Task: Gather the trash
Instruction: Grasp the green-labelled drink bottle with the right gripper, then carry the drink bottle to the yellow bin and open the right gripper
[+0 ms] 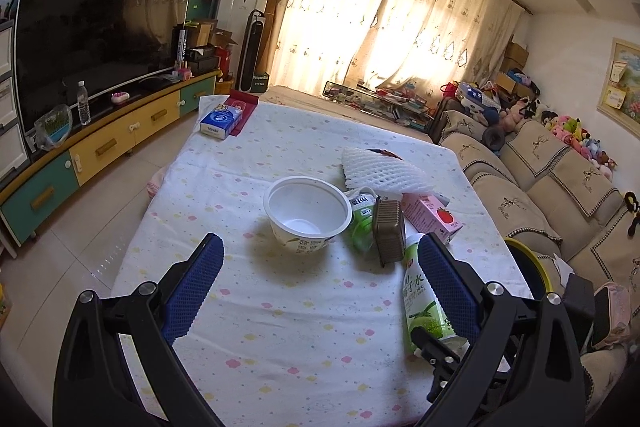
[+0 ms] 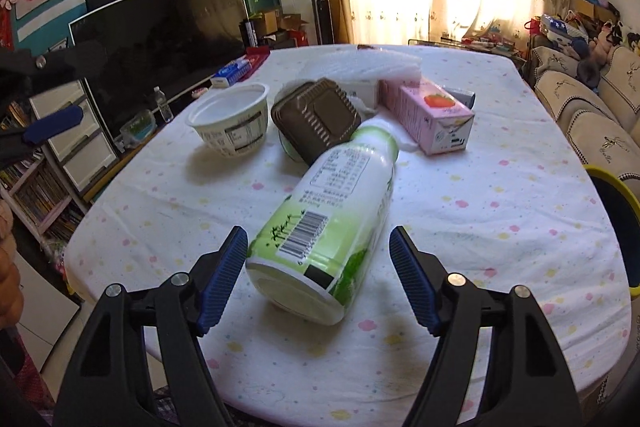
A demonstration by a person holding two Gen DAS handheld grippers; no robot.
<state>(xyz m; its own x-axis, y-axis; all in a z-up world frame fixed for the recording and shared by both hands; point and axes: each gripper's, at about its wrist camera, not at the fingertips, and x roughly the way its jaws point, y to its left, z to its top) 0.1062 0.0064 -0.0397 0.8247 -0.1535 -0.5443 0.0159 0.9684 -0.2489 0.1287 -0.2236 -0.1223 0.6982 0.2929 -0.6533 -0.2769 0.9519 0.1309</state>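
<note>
**A:** Where's the right gripper [image 2: 318, 269]?

**B:** Low over the table [image 2: 520, 195], jaws spread wide — the green bottle [image 2: 332, 223] lies on its side between the blue pads [image 2: 224, 281], its base nearest, a gap showing on each side. Nothing is gripped.

**A:** And beyond the bottle?

**B:** A brown tray [image 2: 316, 119] touches its neck; the white cup [image 2: 234, 119] stands ahead to the left, the pink carton [image 2: 428, 115] ahead to the right.

**A:** The left gripper [image 1: 320, 259]?

**B:** Also wide and empty — the cup [image 1: 306, 213] sits just ahead of it, the bottle [image 1: 424, 303] by its right finger.
</note>
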